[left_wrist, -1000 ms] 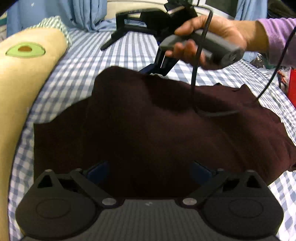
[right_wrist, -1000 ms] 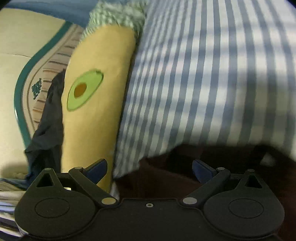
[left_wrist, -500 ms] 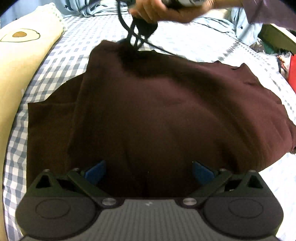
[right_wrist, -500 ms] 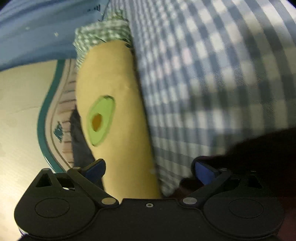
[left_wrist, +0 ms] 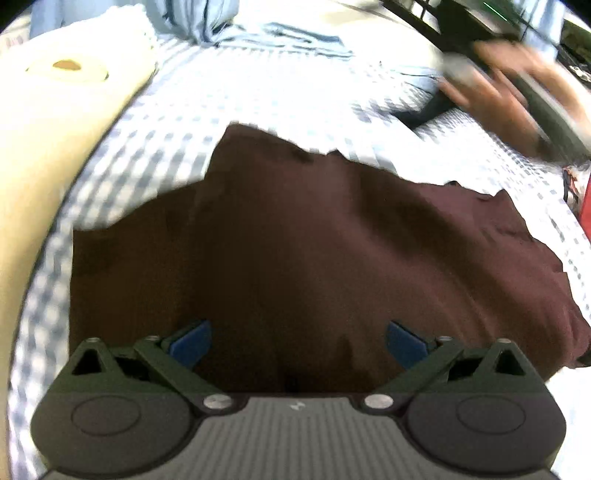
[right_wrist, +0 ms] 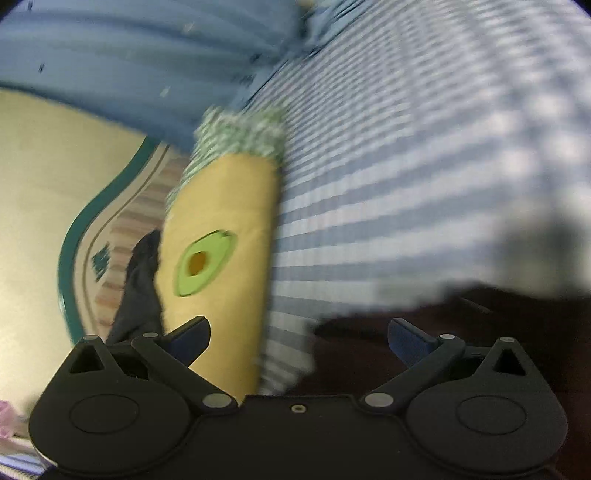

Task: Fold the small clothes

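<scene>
Bedding: blue-and-white checked sheet (left_wrist: 280,96) covering the bed, seen in both wrist views. Item one, dark maroon garment (left_wrist: 314,251), lying spread on the sheet, its top edge uneven with one flap peaked toward the far side. Item two, yellow pillow (right_wrist: 221,266) with an avocado print, along the sheet's left edge; green-checked trim at its far end. Item three, light blue fabric (left_wrist: 207,22) bunched at the far edge. Left gripper (left_wrist: 298,341): blue fingers wide apart, over the garment's near portion, nothing between them. Right gripper (right_wrist: 298,338): fingers likewise apart, empty, over the garment's edge beside the pillow. Person's hand (left_wrist: 517,96), blurred, at the far right.
</scene>
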Available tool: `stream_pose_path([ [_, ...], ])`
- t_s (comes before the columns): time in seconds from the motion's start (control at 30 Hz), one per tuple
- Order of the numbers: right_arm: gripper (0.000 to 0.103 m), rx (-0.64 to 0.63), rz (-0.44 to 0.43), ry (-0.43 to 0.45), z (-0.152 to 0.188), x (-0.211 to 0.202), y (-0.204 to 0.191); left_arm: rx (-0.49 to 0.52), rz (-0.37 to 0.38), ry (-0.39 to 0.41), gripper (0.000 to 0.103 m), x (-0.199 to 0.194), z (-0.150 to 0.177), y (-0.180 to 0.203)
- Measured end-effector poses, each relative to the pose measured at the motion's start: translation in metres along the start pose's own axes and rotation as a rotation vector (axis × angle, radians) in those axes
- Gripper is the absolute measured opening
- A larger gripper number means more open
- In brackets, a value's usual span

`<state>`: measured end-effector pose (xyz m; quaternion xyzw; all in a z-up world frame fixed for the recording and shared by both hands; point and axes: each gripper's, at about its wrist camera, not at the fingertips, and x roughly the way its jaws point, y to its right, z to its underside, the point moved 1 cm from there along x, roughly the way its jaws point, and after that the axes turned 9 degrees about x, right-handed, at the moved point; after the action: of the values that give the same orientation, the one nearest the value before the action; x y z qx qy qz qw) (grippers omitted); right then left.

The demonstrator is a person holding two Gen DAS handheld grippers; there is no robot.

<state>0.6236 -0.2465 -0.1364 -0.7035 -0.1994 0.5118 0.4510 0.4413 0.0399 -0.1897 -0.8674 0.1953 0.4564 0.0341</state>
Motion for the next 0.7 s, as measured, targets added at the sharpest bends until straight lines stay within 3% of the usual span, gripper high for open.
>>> stream_pose_path([
  [0.13, 0.103, 0.19, 0.076, 0.083, 0.031, -0.073, 0.089, 0.112, 0.013, 0.045, 0.103, 0.019, -0.03, -0.006],
  [0.27, 0.103, 0.385, 0.131, 0.272, 0.036, -0.126, 0.166, 0.138, 0.042, 0.068, 0.103, 0.053, -0.075, -0.008],
  [0.37, 0.102, 0.499, 0.104, 0.484, 0.033, -0.163, 0.199, 0.067, 0.003, 0.059, 0.103, 0.086, -0.11, -0.018],
  [0.47, 0.102, 0.564, 0.094, 0.639, 0.036, -0.197, 0.215, -0.043, -0.046, 0.026, 0.102, 0.112, -0.13, -0.038],
  [0.57, 0.102, 0.527, 0.177, 0.682, 0.045, -0.224, 0.217, -0.143, -0.143, -0.045, 0.102, 0.125, -0.134, -0.063],
  [0.7, 0.103, 0.459, 0.257, 0.688, 0.08, -0.253, 0.207, -0.317, -0.138, -0.035, 0.102, 0.095, -0.111, -0.093],
])
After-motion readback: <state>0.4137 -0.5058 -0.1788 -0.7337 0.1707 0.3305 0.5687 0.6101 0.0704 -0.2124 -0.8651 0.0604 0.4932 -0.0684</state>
